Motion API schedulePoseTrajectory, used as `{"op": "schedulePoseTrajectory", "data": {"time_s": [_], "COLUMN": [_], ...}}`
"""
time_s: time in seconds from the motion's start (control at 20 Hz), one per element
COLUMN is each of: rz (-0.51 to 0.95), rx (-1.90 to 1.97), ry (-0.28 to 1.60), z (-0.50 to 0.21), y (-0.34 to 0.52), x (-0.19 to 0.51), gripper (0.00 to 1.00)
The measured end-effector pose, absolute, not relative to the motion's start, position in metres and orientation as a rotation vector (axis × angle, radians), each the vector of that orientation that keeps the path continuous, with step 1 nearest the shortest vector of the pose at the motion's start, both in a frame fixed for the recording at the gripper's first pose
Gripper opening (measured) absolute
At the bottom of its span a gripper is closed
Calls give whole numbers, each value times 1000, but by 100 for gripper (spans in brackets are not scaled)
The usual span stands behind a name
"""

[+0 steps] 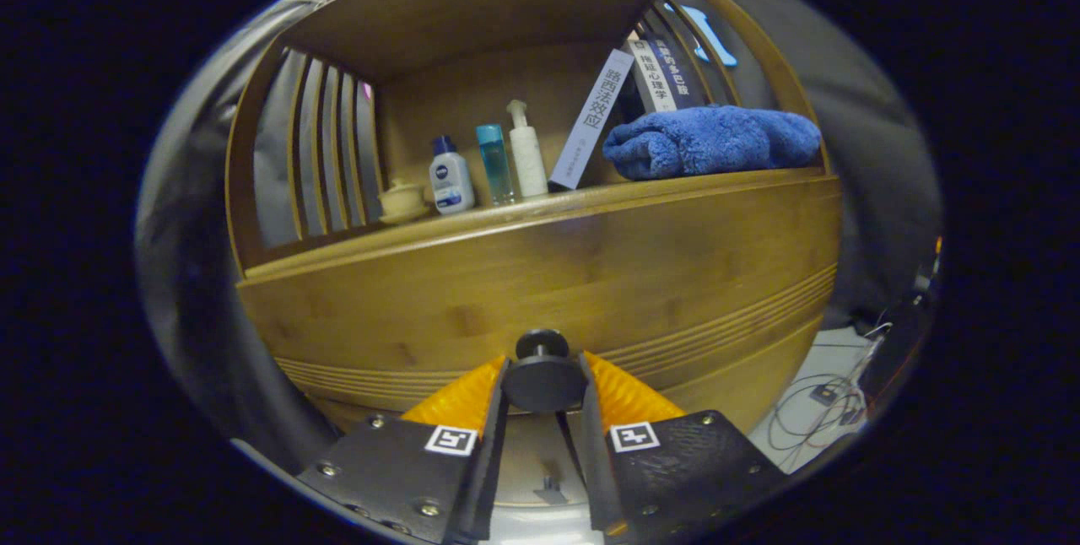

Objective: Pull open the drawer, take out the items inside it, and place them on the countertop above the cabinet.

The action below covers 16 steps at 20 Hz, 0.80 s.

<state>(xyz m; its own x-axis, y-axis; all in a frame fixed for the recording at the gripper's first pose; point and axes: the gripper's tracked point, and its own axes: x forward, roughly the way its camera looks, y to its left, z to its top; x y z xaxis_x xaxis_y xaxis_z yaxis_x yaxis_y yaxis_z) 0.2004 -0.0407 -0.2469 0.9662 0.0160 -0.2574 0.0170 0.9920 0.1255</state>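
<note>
On the countertop [540, 212]: 3 bottles [450, 182], 3 books [591, 119], 1 towel [713, 140], 1 lidded cup [403, 199].

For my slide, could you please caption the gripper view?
Claw shut on the drawer knob of a wooden cabinet, toiletries and a blue towel above.

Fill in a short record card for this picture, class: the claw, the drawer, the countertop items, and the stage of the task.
claw: claw closed on the round drawer knob, one finger each side
drawer: drawer front looks shut or barely opened; contents hidden
countertop left: small lidded cup, three bottles
countertop right: leaning books, folded blue towel
stage: knob gripped, pull not yet visible
beside cabinet: cables on floor
</note>
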Motion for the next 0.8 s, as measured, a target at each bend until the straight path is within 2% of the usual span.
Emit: {"op": "schedulePoseTrajectory", "data": {"time_s": [0.2,0.25,0.35,0.8], "rz": [31,32,23,-5], "rx": [22,-1,-21,-63], "ry": [254,258,236,218], "z": [-248,-246,-246,-234], "y": [-46,-48,-50,-48], "x": [202,196,179,67], "gripper": [40,32,24,23]}}
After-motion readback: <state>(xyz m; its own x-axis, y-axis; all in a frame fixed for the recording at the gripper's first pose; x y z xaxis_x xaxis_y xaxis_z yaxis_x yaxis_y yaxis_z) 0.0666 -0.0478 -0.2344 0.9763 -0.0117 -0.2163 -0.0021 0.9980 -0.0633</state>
